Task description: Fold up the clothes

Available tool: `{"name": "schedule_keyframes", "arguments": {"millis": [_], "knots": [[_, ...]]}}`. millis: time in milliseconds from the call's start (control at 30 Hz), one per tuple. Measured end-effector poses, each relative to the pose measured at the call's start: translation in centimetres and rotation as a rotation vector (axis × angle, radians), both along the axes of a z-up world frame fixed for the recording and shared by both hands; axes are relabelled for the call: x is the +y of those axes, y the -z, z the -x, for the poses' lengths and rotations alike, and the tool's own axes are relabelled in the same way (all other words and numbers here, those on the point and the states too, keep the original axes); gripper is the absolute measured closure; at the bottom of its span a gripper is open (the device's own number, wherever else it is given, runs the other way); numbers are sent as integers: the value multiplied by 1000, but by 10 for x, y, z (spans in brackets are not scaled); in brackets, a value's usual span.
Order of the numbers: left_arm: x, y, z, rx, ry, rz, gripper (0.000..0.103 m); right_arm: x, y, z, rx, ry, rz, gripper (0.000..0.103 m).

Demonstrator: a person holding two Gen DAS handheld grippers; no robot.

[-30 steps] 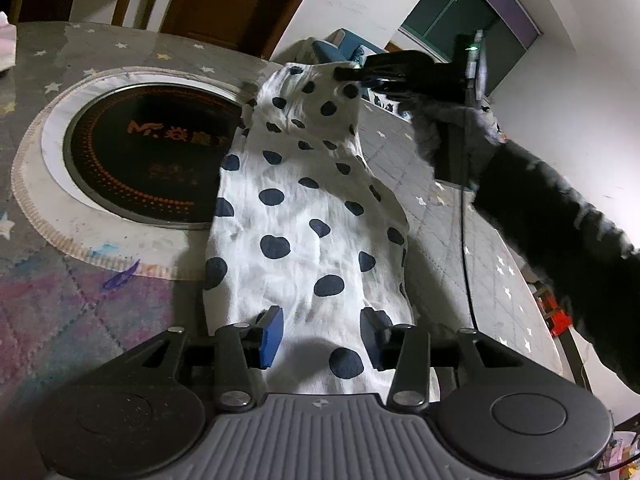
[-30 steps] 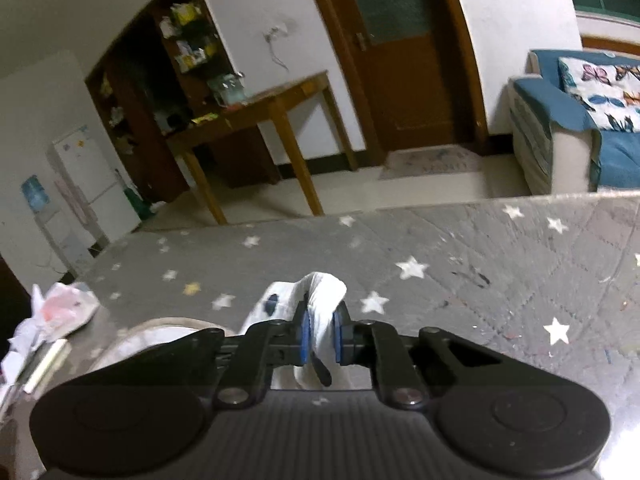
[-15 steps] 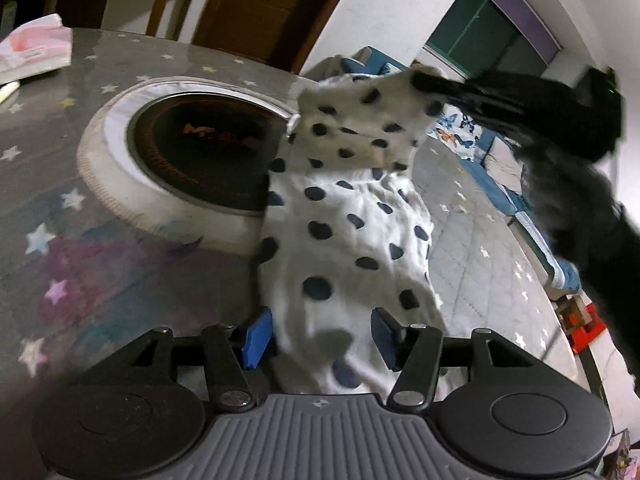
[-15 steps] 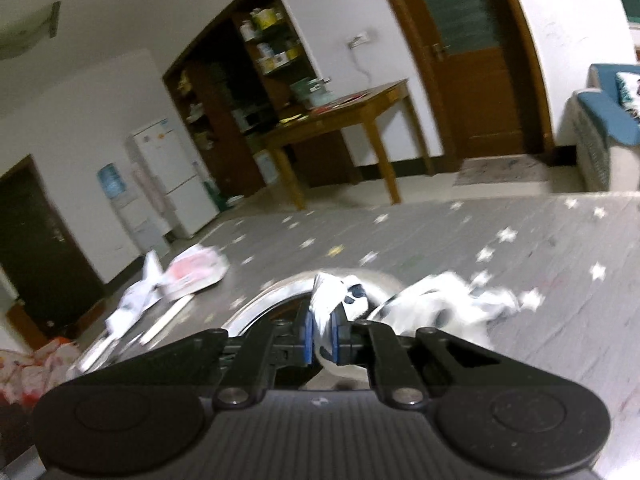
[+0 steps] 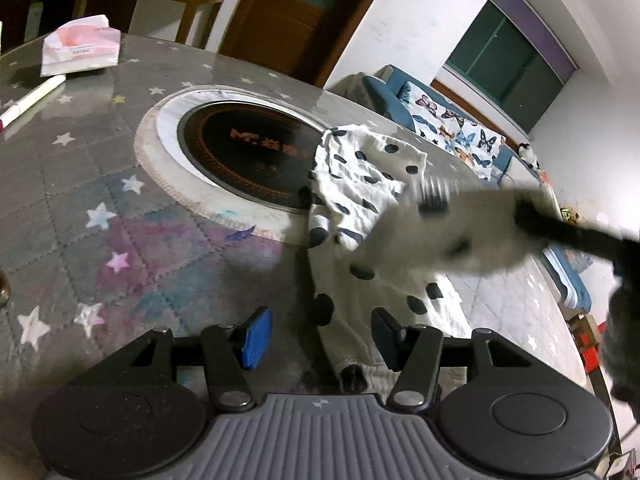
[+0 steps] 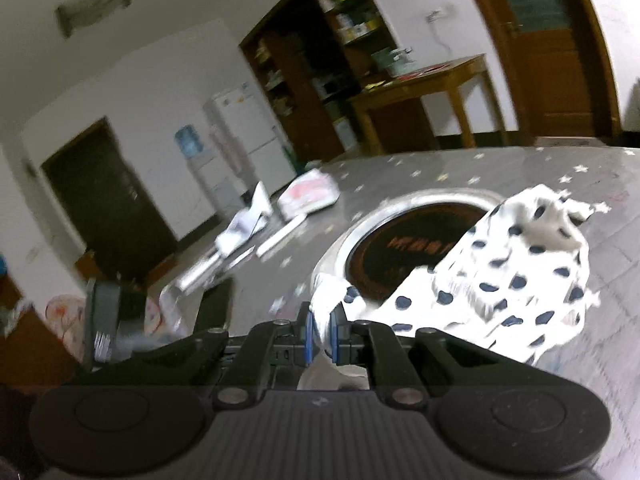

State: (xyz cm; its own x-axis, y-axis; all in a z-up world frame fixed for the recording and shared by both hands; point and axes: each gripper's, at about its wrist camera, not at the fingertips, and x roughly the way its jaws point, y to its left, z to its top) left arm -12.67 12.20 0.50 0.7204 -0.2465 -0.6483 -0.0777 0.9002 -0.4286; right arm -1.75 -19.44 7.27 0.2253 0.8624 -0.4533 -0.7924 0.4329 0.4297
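White spotted cloth (image 6: 500, 280) is pinched at its edge by the right gripper (image 6: 320, 338), low centre. Left gripper (image 5: 316, 338) stands half-wide, jaws straddling the cloth's near end without pressing.

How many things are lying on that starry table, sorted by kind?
Spotted garment: 1
Round black cooktop set into the table: 1
Pink-and-white tissue pack: 1
White marker pen: 1
Crumpled paper: 1
Total: 5
Further items at the blurred table edge in the right wrist view cannot be told.
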Motion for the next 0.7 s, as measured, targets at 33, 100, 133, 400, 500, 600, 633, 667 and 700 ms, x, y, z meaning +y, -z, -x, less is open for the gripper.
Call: {"name": "schedule_keyframes", "arguments": {"millis": [33, 100, 133, 400, 500, 600, 633, 667, 700], "knots": [[1, -1, 0, -2, -4, 1, 45, -1, 2, 6, -8, -21, 7, 95], [2, -3, 1, -10, -10, -1, 45, -3, 8, 18, -31, -55, 22, 95], [3, -4, 1, -17, -14, -5, 45, -3, 11, 23, -43, -76, 31, 95], [9, -20, -6, -71, -32, -10, 45, -1, 34, 57, -127, -232, 185, 85], [4, -25, -10, -95, -5, -6, 45, 1, 42, 64, -152, -258, 252, 84], [-3, -28, -13, -116, 35, -2, 45, -1, 44, 65, -144, -260, 269, 82], [-6, -28, -14, -117, 47, -1, 45, -1, 43, 63, -134, -261, 268, 79], [-9, -28, -14, -119, 60, 0, 45, -2, 42, 63, -122, -269, 266, 70], [-11, -27, -14, -120, 74, 0, 45, -1, 41, 64, -115, -278, 265, 66]]}}
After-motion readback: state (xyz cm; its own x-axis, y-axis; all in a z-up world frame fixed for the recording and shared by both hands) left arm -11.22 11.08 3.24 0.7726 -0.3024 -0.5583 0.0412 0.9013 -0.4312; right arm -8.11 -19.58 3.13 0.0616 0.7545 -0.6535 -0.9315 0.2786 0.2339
